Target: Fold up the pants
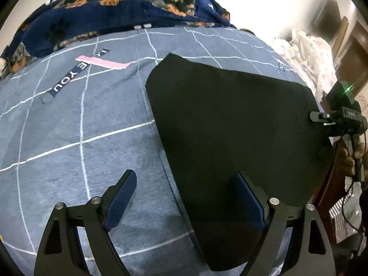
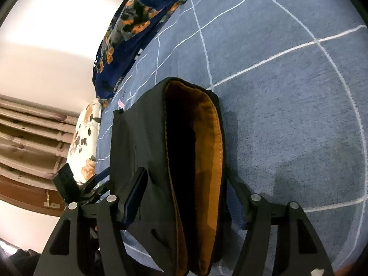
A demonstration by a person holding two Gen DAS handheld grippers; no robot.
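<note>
The grey checked bedsheet (image 1: 69, 151) bears a dark navy strip (image 1: 69, 78) reading "YOU", beside a pink strip (image 1: 103, 62); letters further along it are too blurred.

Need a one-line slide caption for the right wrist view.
Right gripper straddles the waistband end of folded black pants, tan lining showing, on a blue grid bedspread.

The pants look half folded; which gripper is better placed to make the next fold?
Probably the right gripper: its open jaws straddle the waistband end of the pants. The left gripper, also open, only hovers over their edge.
</note>
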